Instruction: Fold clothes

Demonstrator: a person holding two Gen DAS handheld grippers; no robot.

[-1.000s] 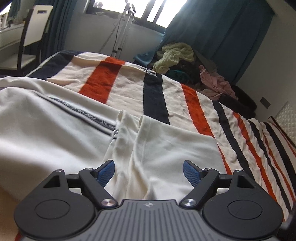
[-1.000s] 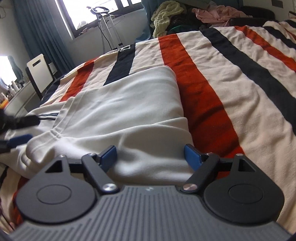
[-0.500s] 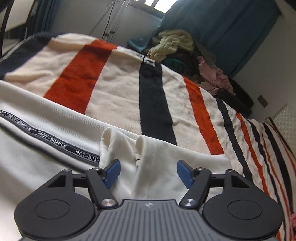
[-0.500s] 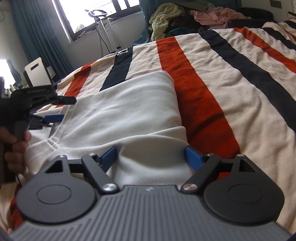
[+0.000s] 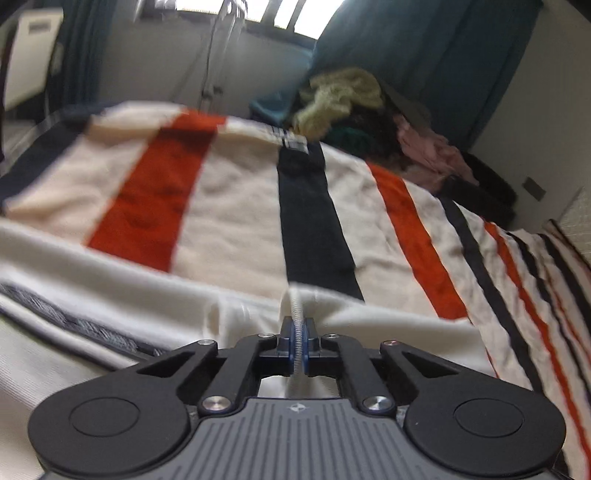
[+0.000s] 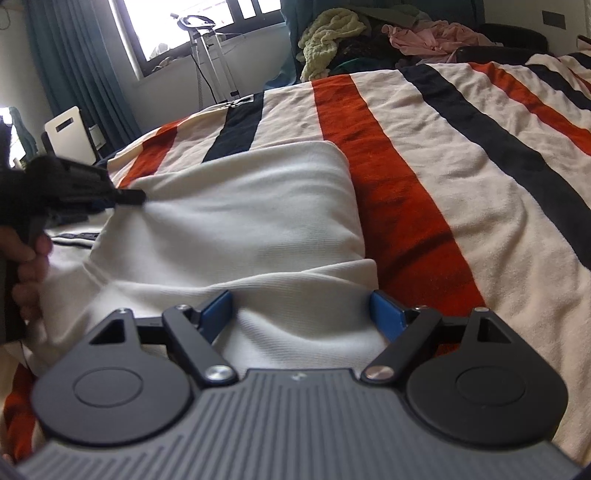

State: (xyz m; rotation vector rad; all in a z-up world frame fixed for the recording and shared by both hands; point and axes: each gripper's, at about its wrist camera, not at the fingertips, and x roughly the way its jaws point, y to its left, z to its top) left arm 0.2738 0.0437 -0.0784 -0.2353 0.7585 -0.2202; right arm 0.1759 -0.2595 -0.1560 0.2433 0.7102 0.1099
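A cream garment (image 6: 258, 229) is spread across a bed covered by a striped blanket (image 6: 461, 155) of cream, orange and dark bands. In the left wrist view the left claw (image 5: 298, 341) is seen with its blue pads brought together on a thin ribbed edge of the garment, which stands up between them and runs straight ahead of the tips. A dark printed band (image 5: 74, 321) on the garment lies to the left of this claw, and the blanket stretches away ahead of it. In the right wrist view the right claw (image 6: 304, 314) is held with its two blue pads wide apart; a folded edge of the garment lies between and just ahead of them, but no pad is seen pressing on the cloth. The rest of the garment extends ahead and to the left of the right claw, while a broad orange stripe of the blanket runs just to its right. At the far left of that view the left claw (image 6: 127, 196) is seen from the side, its tips at the garment's far left edge, where the cloth is drawn up into taut creases, and a hand (image 6: 26, 273) is wrapped around its handle. A heap of other clothes (image 6: 388, 33) lies well beyond the bed's far end, under a window (image 6: 192, 26).
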